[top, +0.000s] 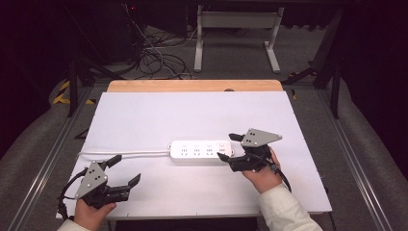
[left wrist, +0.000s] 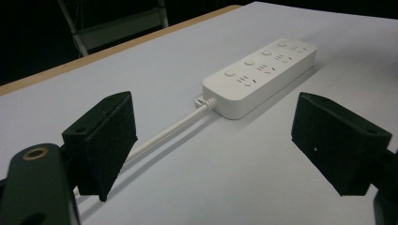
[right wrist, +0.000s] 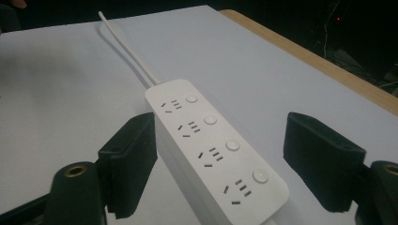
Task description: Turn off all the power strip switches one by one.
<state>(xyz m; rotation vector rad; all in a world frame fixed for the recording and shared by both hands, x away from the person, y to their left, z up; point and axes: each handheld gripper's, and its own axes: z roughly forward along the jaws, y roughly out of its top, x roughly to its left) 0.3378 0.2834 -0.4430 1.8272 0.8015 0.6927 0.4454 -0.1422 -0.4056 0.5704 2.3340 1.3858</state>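
A white power strip (top: 199, 150) with several sockets and round buttons lies flat near the middle of the white tabletop (top: 192, 113). Its white cable (top: 125, 154) runs off to the left. My right gripper (top: 228, 147) is at the strip's right end, open, one jaw on each side of the strip. In the right gripper view the strip (right wrist: 211, 140) lies between the jaws (right wrist: 220, 122), close to the left jaw and well apart from the right one. My left gripper (top: 126, 169) is open near the front left corner, with nothing in it. It faces the strip (left wrist: 263, 75) and cable (left wrist: 164, 133) from a distance.
A wooden strip (top: 192, 85) borders the table's far edge. Beyond it, a white metal frame (top: 235, 29) and tangled cables (top: 159, 57) sit on the dark floor. Metal rails (top: 48, 159) run along both sides of the table.
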